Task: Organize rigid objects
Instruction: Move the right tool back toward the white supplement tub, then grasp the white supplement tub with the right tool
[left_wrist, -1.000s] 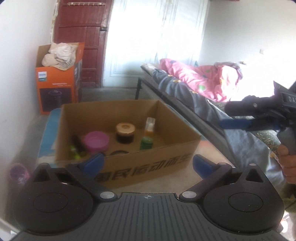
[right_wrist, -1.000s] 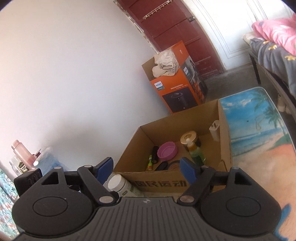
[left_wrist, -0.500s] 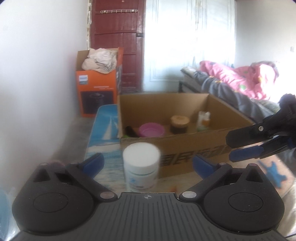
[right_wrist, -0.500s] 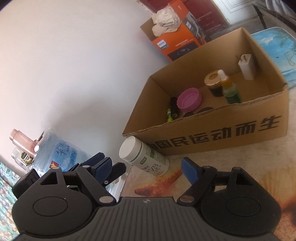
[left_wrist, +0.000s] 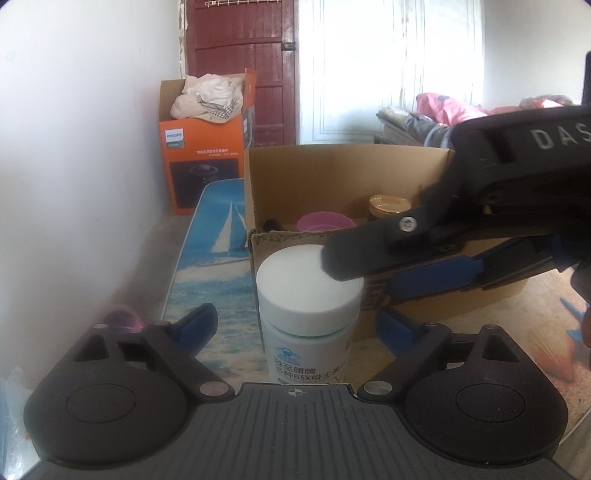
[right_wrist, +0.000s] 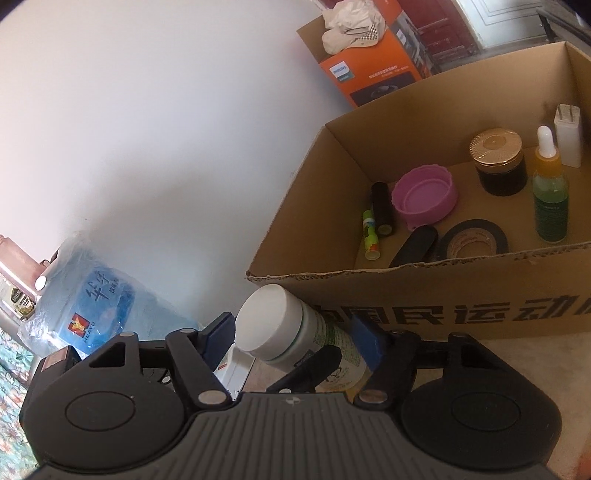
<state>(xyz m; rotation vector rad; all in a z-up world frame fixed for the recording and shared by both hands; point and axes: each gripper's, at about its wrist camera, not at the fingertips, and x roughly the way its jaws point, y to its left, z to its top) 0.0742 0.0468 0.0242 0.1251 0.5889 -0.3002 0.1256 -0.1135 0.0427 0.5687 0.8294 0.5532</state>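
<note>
My right tongs (right_wrist: 293, 341) are closing around a white-capped supplement bottle (right_wrist: 295, 338), pads either side but not yet pressing. My left tongs (left_wrist: 297, 325) also straddle the bottle, closing too, still wide and holding nothing. The bottle stands on the counter (left_wrist: 535, 306) against the front of the cardboard box (right_wrist: 461, 291), which already holds a pink bowl (right_wrist: 424, 195), jars and tape. This looks like the pickup step; next I should grip firmly, then lift it over the box wall.
</note>
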